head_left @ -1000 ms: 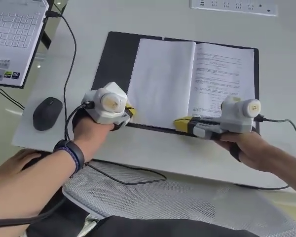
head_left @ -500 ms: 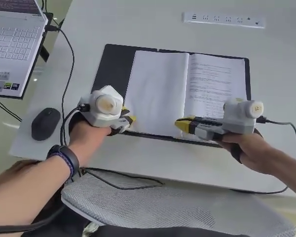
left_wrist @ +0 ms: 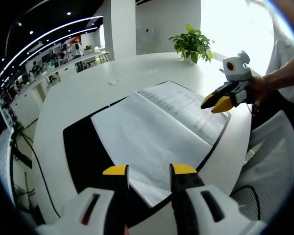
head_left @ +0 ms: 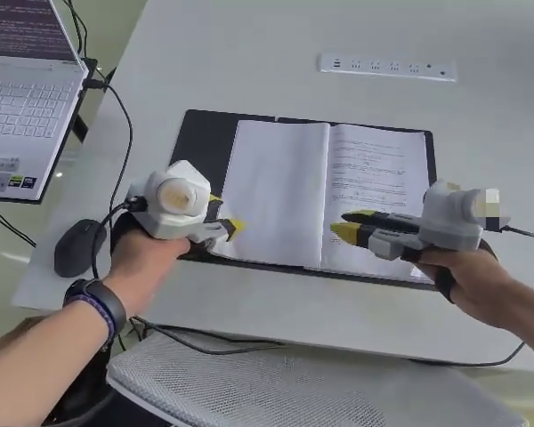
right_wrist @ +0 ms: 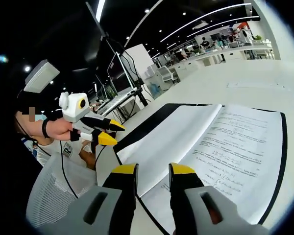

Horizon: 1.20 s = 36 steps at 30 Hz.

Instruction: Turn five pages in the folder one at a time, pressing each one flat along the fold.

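The black folder (head_left: 204, 142) lies open on the white table, with a blank page (head_left: 271, 191) on its left and a printed page (head_left: 378, 178) on its right. My left gripper (head_left: 226, 216) hovers open at the blank page's lower left corner, holding nothing. My right gripper (head_left: 349, 225) is open over the bottom of the printed page, just right of the fold, pointing left. In the left gripper view the blank page (left_wrist: 147, 142) spreads beyond the jaws, with the right gripper (left_wrist: 216, 102) across it. In the right gripper view the printed page (right_wrist: 235, 147) lies ahead and the left gripper (right_wrist: 108, 132) is at the left.
A laptop (head_left: 22, 98) stands at the far left, with a dark mouse (head_left: 71, 247) in front of it and a cable (head_left: 125, 124) running between. A power strip (head_left: 387, 67) lies behind the folder. A mesh chair (head_left: 294, 382) sits below the table's front edge.
The head camera has shifted. My right gripper has moved right, from the fold's foot onto the bottom of the printed page. My left gripper stays at the blank page's lower left corner.
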Each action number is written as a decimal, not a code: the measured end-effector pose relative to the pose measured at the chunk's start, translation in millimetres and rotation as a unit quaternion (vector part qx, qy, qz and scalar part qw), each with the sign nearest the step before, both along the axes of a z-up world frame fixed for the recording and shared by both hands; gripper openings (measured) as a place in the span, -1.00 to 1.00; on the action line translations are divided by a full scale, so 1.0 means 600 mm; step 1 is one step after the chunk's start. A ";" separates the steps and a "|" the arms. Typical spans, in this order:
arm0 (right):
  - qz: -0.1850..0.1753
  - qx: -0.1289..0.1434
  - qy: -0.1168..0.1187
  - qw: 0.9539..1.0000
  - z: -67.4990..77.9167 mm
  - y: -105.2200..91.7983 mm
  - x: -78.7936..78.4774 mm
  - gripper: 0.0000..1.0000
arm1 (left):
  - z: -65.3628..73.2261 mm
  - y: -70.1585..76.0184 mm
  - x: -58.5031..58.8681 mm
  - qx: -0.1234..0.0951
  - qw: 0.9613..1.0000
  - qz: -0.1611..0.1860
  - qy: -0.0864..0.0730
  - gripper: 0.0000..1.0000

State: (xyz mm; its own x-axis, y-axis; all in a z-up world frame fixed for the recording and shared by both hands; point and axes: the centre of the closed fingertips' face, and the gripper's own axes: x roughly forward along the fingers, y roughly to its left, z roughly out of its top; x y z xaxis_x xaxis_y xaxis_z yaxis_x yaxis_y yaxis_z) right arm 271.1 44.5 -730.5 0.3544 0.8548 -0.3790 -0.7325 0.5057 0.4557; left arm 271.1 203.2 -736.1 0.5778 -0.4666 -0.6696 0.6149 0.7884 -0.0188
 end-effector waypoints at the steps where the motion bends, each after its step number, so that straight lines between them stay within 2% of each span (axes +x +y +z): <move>1: -0.002 -0.002 -0.002 1.000 0.003 -0.006 0.000 -0.50 | 0.004 0.001 0.000 -0.001 1.000 0.000 -0.002 -0.34; 7: -0.031 -0.017 -0.026 0.999 0.023 -0.054 0.007 -0.36 | 0.031 0.006 -0.004 -0.010 1.000 0.003 -0.013 -0.22; 15: -0.065 -0.027 -0.043 0.997 0.047 -0.105 0.007 -0.23 | 0.060 0.016 -0.006 -0.018 0.999 0.013 -0.031 -0.11; 28: -0.108 -0.050 -0.065 0.991 0.074 -0.177 -0.022 0.03 | 0.095 0.041 -0.021 -0.039 0.998 0.034 -0.047 0.09; 36: -0.135 -0.067 -0.065 0.986 0.074 -0.217 -0.048 0.17 | 0.108 0.065 -0.039 -0.048 0.996 0.048 -0.051 0.25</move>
